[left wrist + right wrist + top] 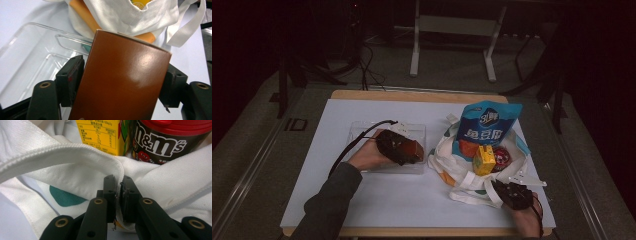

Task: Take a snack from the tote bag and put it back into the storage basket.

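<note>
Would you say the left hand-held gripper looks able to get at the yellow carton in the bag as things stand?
Probably not yet: the left hand-held gripper has a brown box between its jaws over the clear tray. The yellow carton stands exposed in the bag's open mouth.

A blue snack bag (488, 127), a yellow carton (485, 160) and an M&M's tub (502, 157) are standing together near the table's (392, 200) right edge. Metal frame legs (452, 30) are standing beyond the far edge.

**Colours on the table**

A glossy reddish-brown box (120, 80) sits between the left gripper's (120, 82) black jaws, a clear tray (30, 57) beneath. Just past the right gripper (118, 187) — a white bag (62, 167) with a teal patch, a yellow carton (102, 135), a brown red-lidded tub (170, 137).
</note>
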Action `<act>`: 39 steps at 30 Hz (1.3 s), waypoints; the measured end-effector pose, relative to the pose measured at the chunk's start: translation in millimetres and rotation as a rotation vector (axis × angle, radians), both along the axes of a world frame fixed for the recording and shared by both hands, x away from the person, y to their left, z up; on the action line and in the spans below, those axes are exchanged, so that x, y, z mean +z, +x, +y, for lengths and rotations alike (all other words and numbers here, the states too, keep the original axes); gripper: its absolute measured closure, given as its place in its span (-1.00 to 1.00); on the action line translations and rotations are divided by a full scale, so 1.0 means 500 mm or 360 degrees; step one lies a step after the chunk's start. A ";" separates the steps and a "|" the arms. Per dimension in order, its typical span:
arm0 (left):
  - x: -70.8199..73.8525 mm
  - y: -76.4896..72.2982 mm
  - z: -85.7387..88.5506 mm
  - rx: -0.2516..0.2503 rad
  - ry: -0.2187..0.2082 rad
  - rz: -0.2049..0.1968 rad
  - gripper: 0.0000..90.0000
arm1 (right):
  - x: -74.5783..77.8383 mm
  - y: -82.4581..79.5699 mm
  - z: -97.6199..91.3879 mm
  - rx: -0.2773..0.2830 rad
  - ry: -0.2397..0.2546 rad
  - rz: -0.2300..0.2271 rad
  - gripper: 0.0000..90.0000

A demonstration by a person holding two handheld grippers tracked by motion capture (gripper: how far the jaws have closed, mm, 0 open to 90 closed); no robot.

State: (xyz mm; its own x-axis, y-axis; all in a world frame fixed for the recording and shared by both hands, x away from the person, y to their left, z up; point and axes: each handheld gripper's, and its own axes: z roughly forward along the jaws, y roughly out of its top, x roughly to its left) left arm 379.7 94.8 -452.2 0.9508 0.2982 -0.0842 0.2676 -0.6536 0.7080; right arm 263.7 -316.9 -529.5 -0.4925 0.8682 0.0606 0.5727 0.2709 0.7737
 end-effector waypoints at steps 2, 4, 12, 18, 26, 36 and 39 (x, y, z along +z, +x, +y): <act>-0.004 -0.001 -0.003 0.0011 0.0002 -0.0003 -0.32 | 0.000 0.000 0.000 0.0000 0.0001 0.0000 0.86; -0.004 -0.002 -0.005 0.0013 0.0009 -0.0006 -0.33 | 0.000 0.000 0.000 0.0000 0.0001 -0.0001 0.86; -0.001 -0.009 -0.016 0.0027 0.0009 -0.0027 -0.38 | 0.000 0.000 0.000 0.0000 0.0000 0.0000 0.86; 0.007 -0.016 -0.021 0.0039 -0.0010 -0.0082 -0.39 | 0.000 0.000 0.000 -0.0001 0.0001 -0.0002 0.86; 0.019 -0.026 -0.031 0.0063 -0.0047 -0.0162 -0.39 | -0.001 -0.001 0.000 -0.0004 0.0001 -0.0003 0.86; 0.029 -0.030 -0.052 0.0141 -0.0058 -0.0220 -0.36 | -0.001 0.000 0.000 0.0001 0.0003 -0.0004 0.86; 0.032 -0.030 -0.057 0.0149 -0.0071 -0.0225 -0.36 | -0.001 0.000 -0.001 0.0002 0.0004 -0.0003 0.86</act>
